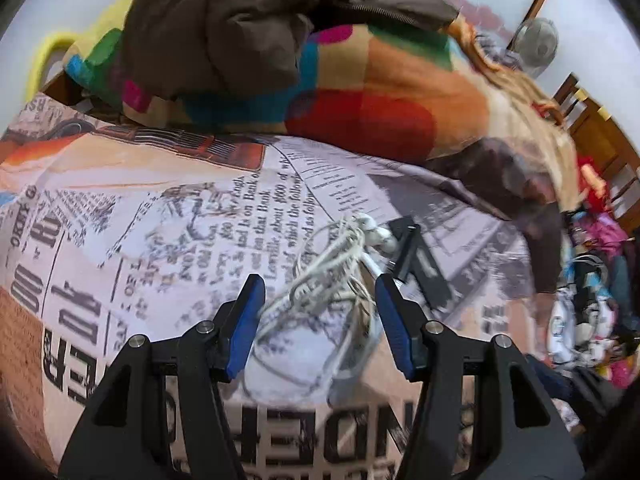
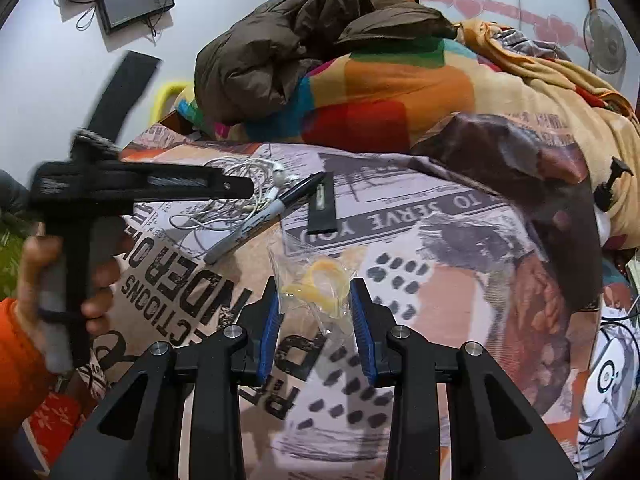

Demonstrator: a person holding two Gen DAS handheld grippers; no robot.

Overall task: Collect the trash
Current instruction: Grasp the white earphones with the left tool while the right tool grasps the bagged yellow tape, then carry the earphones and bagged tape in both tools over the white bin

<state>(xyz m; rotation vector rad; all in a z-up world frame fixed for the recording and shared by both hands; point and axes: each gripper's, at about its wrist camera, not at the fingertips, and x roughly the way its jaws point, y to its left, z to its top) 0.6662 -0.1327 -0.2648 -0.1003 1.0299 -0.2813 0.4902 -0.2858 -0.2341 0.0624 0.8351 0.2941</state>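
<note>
A tangle of white earphone cable (image 1: 332, 280) lies on the newspaper-print bedsheet (image 1: 160, 216). My left gripper (image 1: 316, 292) is open, with its blue pads on either side of the tangle. In the right wrist view the same cable (image 2: 236, 188) lies beside a black marker (image 2: 264, 216) and a flat black strip (image 2: 322, 208). My right gripper (image 2: 314, 304) is open around a clear plastic bag with yellow pieces inside (image 2: 316, 284), resting on the sheet. The left gripper's body (image 2: 120, 188), held by a hand, shows at the left of that view.
A brown puffer jacket (image 2: 304, 32) and a multicoloured blanket (image 2: 384, 96) are piled at the back of the bed. A dark cloth (image 2: 532, 168) lies at the right. Clutter and a white device (image 2: 608, 376) lie beyond the bed's right edge. A fan (image 2: 604, 40) stands far right.
</note>
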